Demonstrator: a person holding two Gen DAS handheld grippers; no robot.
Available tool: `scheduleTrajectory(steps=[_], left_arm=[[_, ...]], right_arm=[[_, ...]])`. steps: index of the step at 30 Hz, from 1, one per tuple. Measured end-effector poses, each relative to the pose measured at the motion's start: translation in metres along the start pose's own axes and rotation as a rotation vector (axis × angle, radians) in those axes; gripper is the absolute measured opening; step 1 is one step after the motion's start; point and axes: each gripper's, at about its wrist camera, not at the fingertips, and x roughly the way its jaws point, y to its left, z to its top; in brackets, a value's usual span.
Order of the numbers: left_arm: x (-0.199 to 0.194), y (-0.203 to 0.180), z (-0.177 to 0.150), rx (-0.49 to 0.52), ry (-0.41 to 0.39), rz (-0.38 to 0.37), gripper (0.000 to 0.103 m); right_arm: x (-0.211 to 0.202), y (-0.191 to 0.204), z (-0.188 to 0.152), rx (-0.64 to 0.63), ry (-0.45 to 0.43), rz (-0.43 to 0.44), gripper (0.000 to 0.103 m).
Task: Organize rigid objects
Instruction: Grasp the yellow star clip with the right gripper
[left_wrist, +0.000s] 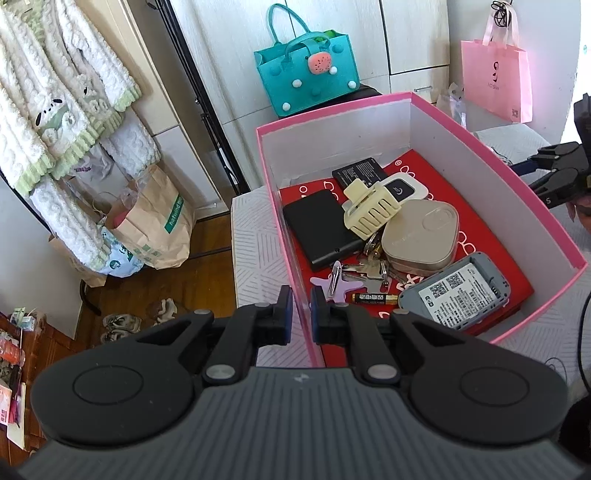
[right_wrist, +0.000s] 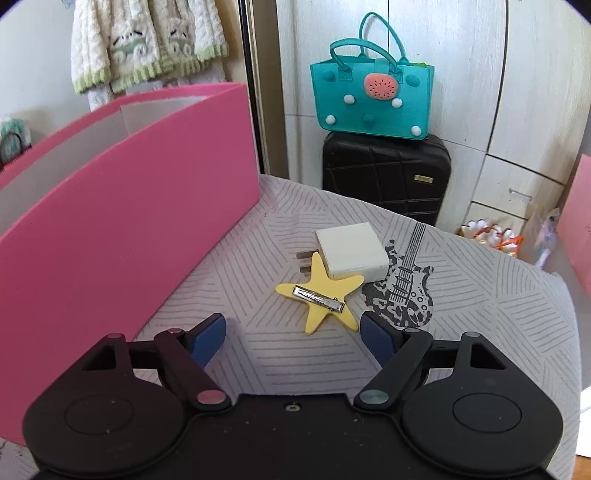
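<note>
My left gripper (left_wrist: 301, 314) is shut on the near left wall of the pink box (left_wrist: 332, 110), one pad on each side of it. Inside the box lie a cream hair claw (left_wrist: 369, 210), a gold tin (left_wrist: 421, 232), a black case (left_wrist: 317, 229), keys (left_wrist: 369, 269), a battery (left_wrist: 373, 298) and a grey router (left_wrist: 458, 295). My right gripper (right_wrist: 293, 332) is open and empty, low over the cloth beside the pink box (right_wrist: 129, 221). Just ahead of its fingertips lies a yellow star hair clip (right_wrist: 325, 284), clasp side up, touching a white charger (right_wrist: 351, 251).
The striped cloth with a guitar print (right_wrist: 402, 284) covers the table. Behind the table a teal felt bag (right_wrist: 373, 99) sits on a black suitcase (right_wrist: 384, 177). A pink paper bag (left_wrist: 495, 81) hangs at the right. Robes (left_wrist: 55, 110) and paper bags (left_wrist: 159, 221) are at the left.
</note>
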Motion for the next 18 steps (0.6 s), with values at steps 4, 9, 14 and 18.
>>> scheduleTrajectory(steps=[4, 9, 14, 18], left_arm=[[0.007, 0.005, -0.001, -0.026, 0.023, -0.025, 0.007], [0.008, 0.007, -0.002, -0.044, 0.019, -0.028, 0.006], [0.009, 0.007, -0.003, -0.054, 0.015, -0.042, 0.006], [0.009, 0.009, -0.003, -0.064, 0.012, -0.043, 0.006]], right_arm=[[0.006, -0.003, 0.006, 0.035, -0.021, -0.027, 0.084], [0.011, -0.008, 0.007, 0.029, -0.078, -0.040, 0.064], [0.005, -0.006, 0.003, 0.000, -0.087, -0.066, 0.053], [-0.005, 0.005, -0.005, -0.035, -0.085, -0.053, 0.053]])
